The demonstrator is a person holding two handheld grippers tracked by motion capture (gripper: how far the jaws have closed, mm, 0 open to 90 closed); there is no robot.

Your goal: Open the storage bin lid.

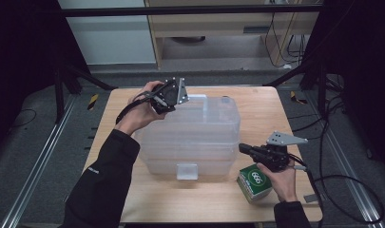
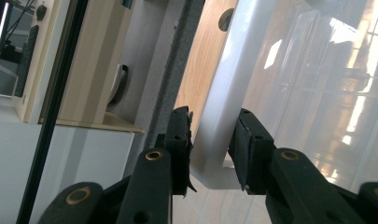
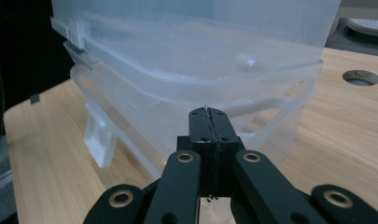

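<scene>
Step in hand, as judged: releasing the far latch [image 2: 233, 70] of the clear storage box [image 1: 195, 137], sitting lid-on at the middle of the bench [image 1: 133, 199]. Clamping that white latch at the middle of the box's far wall with the left gripper [image 2: 213, 123], jaws part-closed and seemingly pressing on both of its faces. Keeping the right gripper [image 1: 243, 147] idle at the box's near right side, jaws fully closed on nothing, tips pointing at the box's layered rims and, as far as can be told, not touching them. Resting the right hand [image 1: 280, 178] partly over a green carton [image 1: 255, 183] standing just beside the box's near right corner.

Next move, as judged: swinging the gripped latch outward and off the lid rim while steadying the box, then moving to the near latch [image 1: 187, 171], hanging at the middle of the near wall. Calling for a firm bite on the latch and a pull away from the lid, not a lift of the whole box.

Edges and room: working close to the bench's far edge, leaving little bench beyond the latch. Finding open bench left of the box, along the near edge, and right of the box beyond the carton. Watching the trailing cables and the carton when bringing the right gripper across.
</scene>
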